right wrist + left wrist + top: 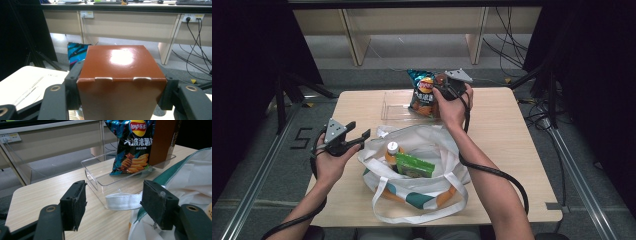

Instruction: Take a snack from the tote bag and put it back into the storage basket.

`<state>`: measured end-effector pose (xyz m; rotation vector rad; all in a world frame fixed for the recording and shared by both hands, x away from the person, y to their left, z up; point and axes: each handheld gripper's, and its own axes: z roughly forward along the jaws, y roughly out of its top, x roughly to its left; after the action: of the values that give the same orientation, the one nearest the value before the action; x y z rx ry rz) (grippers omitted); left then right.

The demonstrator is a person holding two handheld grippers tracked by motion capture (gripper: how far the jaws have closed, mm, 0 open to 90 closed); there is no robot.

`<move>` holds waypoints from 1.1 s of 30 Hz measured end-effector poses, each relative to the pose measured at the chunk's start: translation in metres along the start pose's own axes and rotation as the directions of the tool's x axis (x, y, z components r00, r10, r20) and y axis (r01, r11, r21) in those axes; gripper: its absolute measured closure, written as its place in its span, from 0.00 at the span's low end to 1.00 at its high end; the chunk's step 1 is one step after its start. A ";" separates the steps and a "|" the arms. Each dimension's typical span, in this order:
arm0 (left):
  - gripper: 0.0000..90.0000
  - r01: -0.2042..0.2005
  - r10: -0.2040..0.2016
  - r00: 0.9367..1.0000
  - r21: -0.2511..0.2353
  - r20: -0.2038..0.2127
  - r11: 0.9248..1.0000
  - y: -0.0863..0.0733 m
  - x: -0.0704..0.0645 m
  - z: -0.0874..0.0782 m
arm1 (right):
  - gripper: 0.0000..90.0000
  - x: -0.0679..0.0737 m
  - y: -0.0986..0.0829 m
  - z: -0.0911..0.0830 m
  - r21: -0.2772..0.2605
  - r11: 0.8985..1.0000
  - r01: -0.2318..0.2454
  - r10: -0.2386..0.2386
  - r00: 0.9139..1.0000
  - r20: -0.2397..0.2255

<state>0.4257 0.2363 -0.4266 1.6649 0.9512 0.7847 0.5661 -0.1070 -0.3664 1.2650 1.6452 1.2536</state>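
My right gripper (120, 87) is shut on a tall brown carton (120, 75), its jaws pressing on the two sides near the top. In the high view the right gripper (447, 87) holds that carton (440, 80) upright at the right end of a clear plastic tray (394, 107), beside a blue chips bag (423, 92) standing in the tray. From the left gripper view the carton (162, 142) has its base inside the tray (92, 173), touching the chips bag (133, 147). My left gripper (360, 128) is open and empty, at the left edge of a white tote bag (432, 142).
The tote bag lies open at the table's middle, with an orange-drink bottle (392, 150) and a green box (414, 166) inside. A white bag strap (122, 201) lies just beyond my left gripper (115, 202). Bare tabletop (507, 140) extends to the right.
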 end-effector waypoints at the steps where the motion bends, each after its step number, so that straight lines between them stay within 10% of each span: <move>1: 0.39 -0.003 0.003 1.000 0.000 0.001 1.000 0.000 0.000 0.000 | 0.43 -0.001 0.000 0.001 0.000 1.000 0.003 -0.003 1.000 0.002; 33: 0.39 0.001 -0.001 1.000 -0.001 0.001 1.000 0.000 0.000 0.000 | 0.43 0.000 -0.015 0.012 0.047 0.999 -0.005 0.005 1.000 -0.005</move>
<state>0.4257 0.2360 -0.4267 1.6641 0.9506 0.7838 0.5733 -0.1048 -0.3846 1.2960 1.6847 1.2290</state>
